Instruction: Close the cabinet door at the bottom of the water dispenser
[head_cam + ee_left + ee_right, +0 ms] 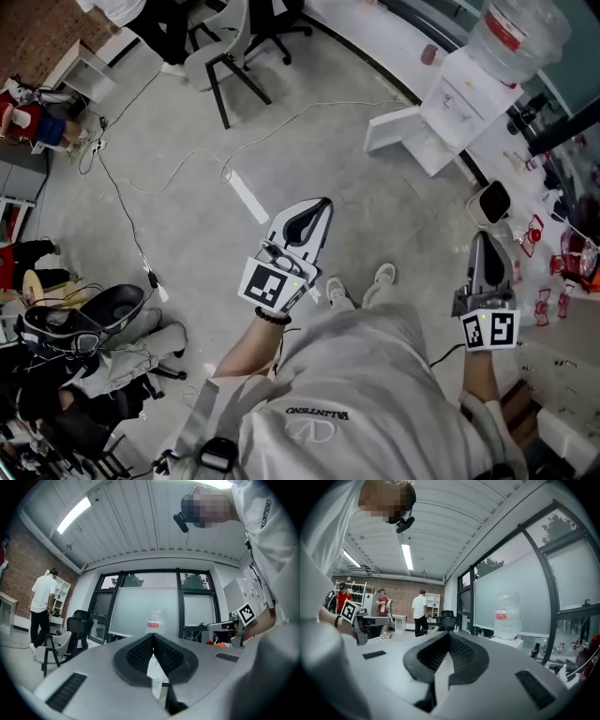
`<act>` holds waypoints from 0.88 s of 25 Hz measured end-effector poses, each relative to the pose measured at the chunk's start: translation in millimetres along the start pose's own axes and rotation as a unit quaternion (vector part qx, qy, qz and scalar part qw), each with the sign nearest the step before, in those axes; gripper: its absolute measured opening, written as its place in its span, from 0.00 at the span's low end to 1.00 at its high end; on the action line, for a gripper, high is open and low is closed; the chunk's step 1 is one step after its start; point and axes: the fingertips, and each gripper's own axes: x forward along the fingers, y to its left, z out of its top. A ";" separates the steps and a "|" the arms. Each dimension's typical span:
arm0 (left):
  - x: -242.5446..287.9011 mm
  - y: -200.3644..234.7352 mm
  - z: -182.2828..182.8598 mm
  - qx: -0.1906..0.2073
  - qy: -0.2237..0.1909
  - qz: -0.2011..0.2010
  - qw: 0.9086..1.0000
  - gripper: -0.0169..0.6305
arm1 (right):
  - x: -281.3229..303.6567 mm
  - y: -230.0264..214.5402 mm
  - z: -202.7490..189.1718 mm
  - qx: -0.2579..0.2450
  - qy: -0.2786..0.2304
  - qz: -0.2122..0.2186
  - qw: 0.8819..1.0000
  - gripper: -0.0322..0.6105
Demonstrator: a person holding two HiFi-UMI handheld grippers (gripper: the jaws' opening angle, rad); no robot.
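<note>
the left hand-held gripper (323, 203) and right hand-held gripper (480, 237) both have jaws pressed together on nothing, well apart from the water dispenser (461, 98) by the window (131, 606), whose bottom cabinet door (392, 127) stands swung open.

Left hand-held gripper (153, 636) closed, probably water bottle (155, 621) beyond

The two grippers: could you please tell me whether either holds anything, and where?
Nothing is held: the grey left gripper and grey right gripper are shut, empty.
</note>
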 end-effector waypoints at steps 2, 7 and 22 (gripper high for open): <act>1.3 2.7 -1.8 -0.003 0.001 0.002 1.000 0.04 | 4.4 -0.3 -0.2 0.002 0.001 0.001 1.000 0.07; 7.5 10.3 -4.8 -0.003 0.004 0.013 1.000 0.04 | 18.5 -4.2 -3.8 0.003 0.005 0.011 1.000 0.07; 89.1 28.4 -12.6 0.005 0.016 0.013 1.000 0.04 | 80.5 -54.4 -13.2 0.019 0.006 0.025 0.999 0.07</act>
